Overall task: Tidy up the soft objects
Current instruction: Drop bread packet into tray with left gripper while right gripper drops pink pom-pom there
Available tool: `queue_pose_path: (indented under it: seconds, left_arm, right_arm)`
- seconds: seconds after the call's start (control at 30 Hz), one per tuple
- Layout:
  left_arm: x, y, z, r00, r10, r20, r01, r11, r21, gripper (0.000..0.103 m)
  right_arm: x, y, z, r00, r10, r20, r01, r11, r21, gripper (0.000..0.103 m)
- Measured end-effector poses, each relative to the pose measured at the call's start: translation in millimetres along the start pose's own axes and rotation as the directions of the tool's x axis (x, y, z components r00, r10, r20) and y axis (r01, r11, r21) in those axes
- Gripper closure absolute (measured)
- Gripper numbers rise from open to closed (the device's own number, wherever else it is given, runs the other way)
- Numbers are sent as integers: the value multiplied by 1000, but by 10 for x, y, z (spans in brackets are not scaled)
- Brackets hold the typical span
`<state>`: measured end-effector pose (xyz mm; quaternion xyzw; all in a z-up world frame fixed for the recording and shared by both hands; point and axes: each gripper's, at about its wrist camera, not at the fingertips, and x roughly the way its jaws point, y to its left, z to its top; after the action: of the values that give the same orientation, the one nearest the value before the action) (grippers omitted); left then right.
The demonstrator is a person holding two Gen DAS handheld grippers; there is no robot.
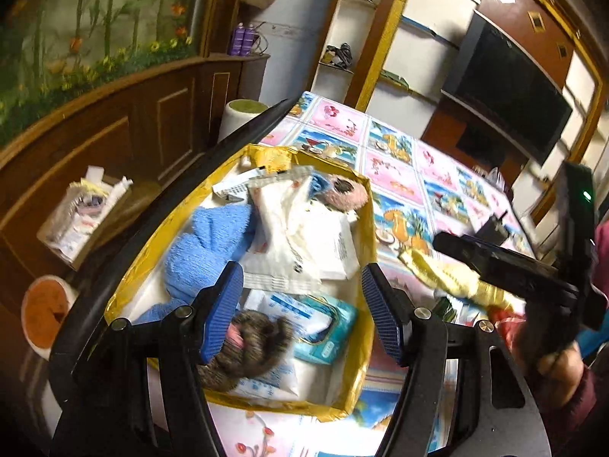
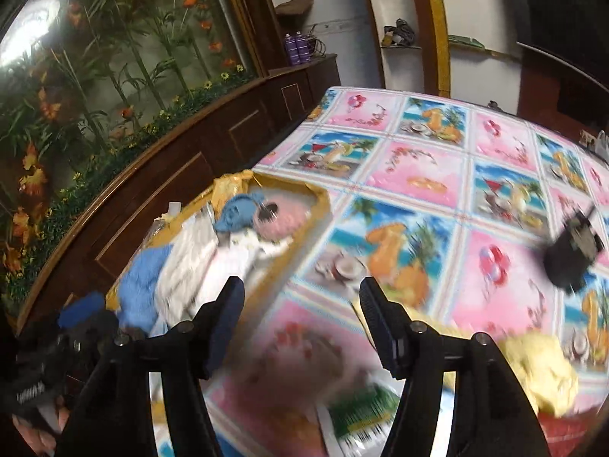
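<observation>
A gold-lined box (image 1: 365,213) on the patterned table holds a blue towel (image 1: 205,247), white tissue packs (image 1: 304,236), a teal wipes pack (image 1: 323,327), a pink furry scrunchie (image 1: 342,190) and a brown furry one (image 1: 247,346). My left gripper (image 1: 304,312) is open and empty just above the box. The box also shows in the right wrist view (image 2: 316,209). My right gripper (image 2: 300,320) is open and empty over the table, right of the box. A yellow cloth (image 2: 540,369) lies by its right finger; it also shows in the left wrist view (image 1: 441,270).
A green and white packet (image 2: 357,411) lies under the right gripper. A small black device (image 2: 571,251) sits on the table (image 2: 418,175) at the right. A wooden cabinet (image 2: 171,175) runs along the left. A red item (image 1: 506,323) lies beside the yellow cloth.
</observation>
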<state>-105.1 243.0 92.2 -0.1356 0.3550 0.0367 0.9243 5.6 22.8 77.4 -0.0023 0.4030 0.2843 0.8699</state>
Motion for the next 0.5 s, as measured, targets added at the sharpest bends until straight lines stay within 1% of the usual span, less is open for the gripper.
queue_pose_path:
  seconds: [0.03,0.17,0.27,0.33,0.4,0.5]
  left_arm:
    - [-5,-65,-21,1000,8,0,-8,1000,21,38]
    - [-1,-347,-96,999,48,-7,-47,994,97,38]
    - [13,-575,-151,996,83,-16,-80,985,152,38]
    - [46,-715,-183,993,120,-18,-114,974,194,37]
    - [88,-835,-218,988,152,-20,-144,964,225,37]
    - [151,-968,-252,985,168,-31,-155,955,252,37]
  right_arm:
    - [-57,-53,-71,1000,-15,4,15,1000,-2,40]
    - [-255,-318,-295,992,-121,31,122,992,-19,40]
    - [-348,-553,-374,989,-143,35,143,989,24,40]
    - [-410,-701,-418,986,-156,52,154,987,48,40]
    - [-465,-793,-468,979,-187,76,184,982,40,40]
    - [-539,-850,-563,963,-241,122,242,970,7,40]
